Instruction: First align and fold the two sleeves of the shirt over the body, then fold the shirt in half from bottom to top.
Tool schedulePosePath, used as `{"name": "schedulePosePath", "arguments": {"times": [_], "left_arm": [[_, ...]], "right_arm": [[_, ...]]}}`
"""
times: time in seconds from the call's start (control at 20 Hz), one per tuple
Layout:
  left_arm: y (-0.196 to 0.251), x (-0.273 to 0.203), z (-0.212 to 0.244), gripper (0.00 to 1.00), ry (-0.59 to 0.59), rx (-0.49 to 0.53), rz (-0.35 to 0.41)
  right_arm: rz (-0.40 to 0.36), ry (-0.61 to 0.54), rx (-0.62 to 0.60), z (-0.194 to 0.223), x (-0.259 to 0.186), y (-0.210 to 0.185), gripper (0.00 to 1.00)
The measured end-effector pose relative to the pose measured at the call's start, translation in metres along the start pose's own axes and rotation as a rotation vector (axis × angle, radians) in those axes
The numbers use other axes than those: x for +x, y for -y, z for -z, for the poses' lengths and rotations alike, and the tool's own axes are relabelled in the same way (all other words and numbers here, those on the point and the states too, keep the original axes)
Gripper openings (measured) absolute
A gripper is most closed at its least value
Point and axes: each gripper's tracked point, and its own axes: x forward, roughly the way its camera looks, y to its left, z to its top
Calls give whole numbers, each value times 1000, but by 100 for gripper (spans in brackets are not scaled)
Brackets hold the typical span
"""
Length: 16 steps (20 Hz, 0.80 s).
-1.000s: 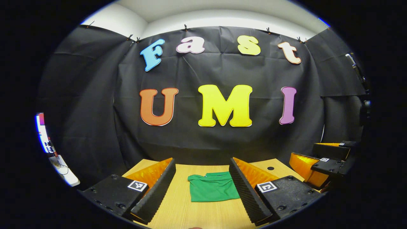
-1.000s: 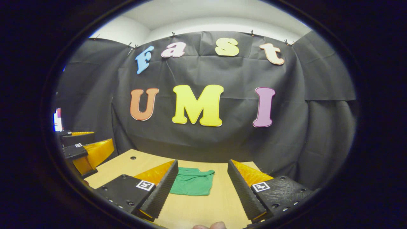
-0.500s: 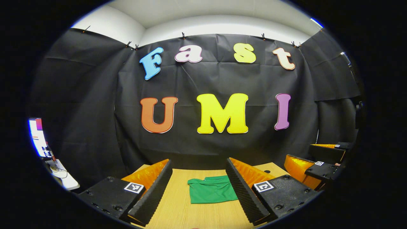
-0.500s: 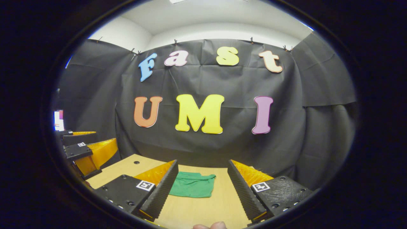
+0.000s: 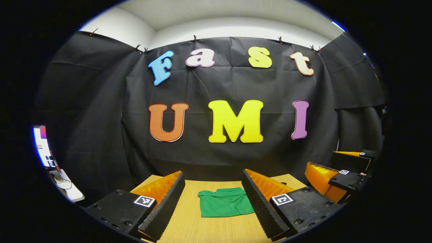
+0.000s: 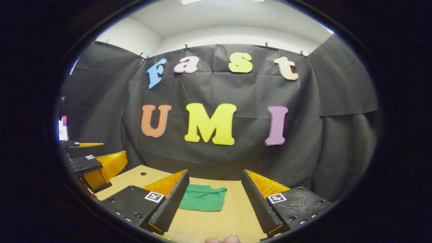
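Shirt [image 5: 225,206]: folded, flat on the surface [image 5: 189,222], unmoved.
Left hand-held gripper [image 5: 212,206]: gaping, empty, short of the shirt, barely shifted.
Right hand-held gripper [image 6: 213,201]: gaping, empty, likewise.
Writing: square markers only; unreadable.

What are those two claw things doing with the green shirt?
A person holds a claw-like gripper in each hand. The left gripper and the right gripper are both open, raised above the wooden table, holding nothing. The green shirt lies on the table as a small, neat rectangle with no sleeves sticking out, so the folding looks done. A fingertip peeks in at the bottom of the right gripper view.
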Motion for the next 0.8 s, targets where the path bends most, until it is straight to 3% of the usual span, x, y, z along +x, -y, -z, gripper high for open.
{"name": "schedulePosePath", "arguments": {"times": [0.8], "left_arm": [[2, 11, 3, 100, -20, -1, 17]], "right_arm": [[10, 1, 0, -5, 8, -1, 95]]}}
